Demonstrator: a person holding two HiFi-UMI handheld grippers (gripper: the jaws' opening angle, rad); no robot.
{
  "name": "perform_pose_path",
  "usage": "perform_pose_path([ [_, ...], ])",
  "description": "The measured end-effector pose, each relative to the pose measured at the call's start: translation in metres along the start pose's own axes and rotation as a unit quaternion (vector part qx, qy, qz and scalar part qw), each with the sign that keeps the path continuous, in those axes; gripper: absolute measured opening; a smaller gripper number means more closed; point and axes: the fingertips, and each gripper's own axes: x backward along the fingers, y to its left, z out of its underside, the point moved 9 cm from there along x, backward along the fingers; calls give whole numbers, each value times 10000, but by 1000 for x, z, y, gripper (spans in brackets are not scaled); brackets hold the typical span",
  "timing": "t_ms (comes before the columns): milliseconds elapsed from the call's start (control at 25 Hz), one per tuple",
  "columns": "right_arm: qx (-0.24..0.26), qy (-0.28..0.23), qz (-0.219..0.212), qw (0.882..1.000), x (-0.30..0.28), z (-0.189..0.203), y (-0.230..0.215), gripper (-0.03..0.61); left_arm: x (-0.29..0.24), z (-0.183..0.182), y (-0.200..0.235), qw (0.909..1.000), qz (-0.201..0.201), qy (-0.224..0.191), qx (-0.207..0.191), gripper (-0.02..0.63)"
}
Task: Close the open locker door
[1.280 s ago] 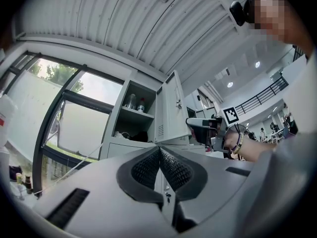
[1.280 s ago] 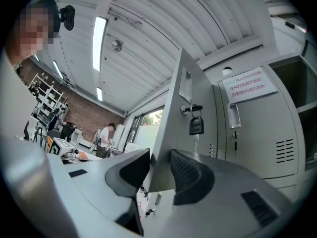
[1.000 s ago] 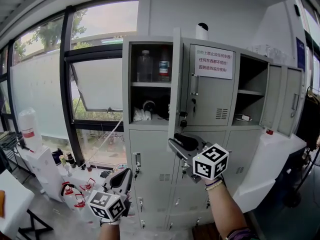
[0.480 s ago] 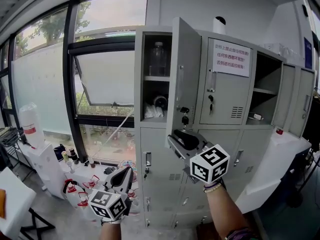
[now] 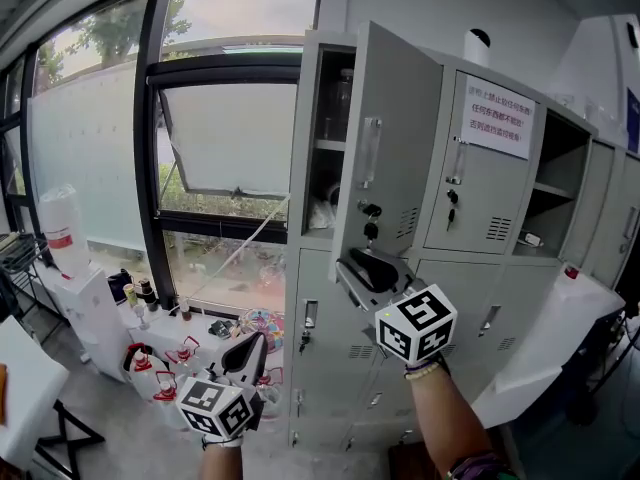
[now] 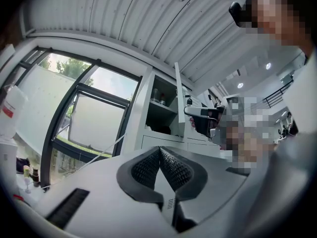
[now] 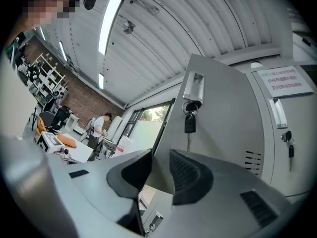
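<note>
Two grippers at a grey locker bank, one of them on its swung-out door.

The right gripper (image 5: 362, 268) has its two jaws partly apart, with the lower free edge of the open locker door (image 5: 395, 158) standing in the gap between them. The left gripper (image 5: 250, 343) hangs lower and to the left, with its jaws closed together on nothing. The door belongs to the upper left compartment of the locker bank (image 5: 330, 303) and juts out at an angle, half open. One bunch of keys (image 7: 189, 122) dangles from its lock. One paper notice (image 5: 497, 118) is stuck on the neighbouring shut door. One further compartment (image 5: 560, 183) at the right stands open. One window (image 5: 225, 138) lies left of the bank.
</note>
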Motion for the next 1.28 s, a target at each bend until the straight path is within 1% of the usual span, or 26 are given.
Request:
perform_pose_path([
  [160,-3,17,-138,9999,-16,3,-4,91,-2,-1,9,9999,-162,28,-1,20],
  [320,-25,-5,-330,9995,-31,8,-12,89,-11,-6,13,9996,-288,2,-82,21],
  [600,-142,-60,-519,9985,-58,16,-30,89,-30,-16,17,9990,-402,-71,-204,21],
  [880,-240,-58,-519,9983,-78,27,-46,89,-33,-20,26,9980,-554,-89,-292,21],
  [1160,-317,19,-445,9985,-90,40,-60,89,-39,-22,32,9975,-605,-142,-325,20],
  [1280,-443,60,-402,9982,-91,48,-69,86,-43,-20,33,9975,-614,-133,-329,21],
])
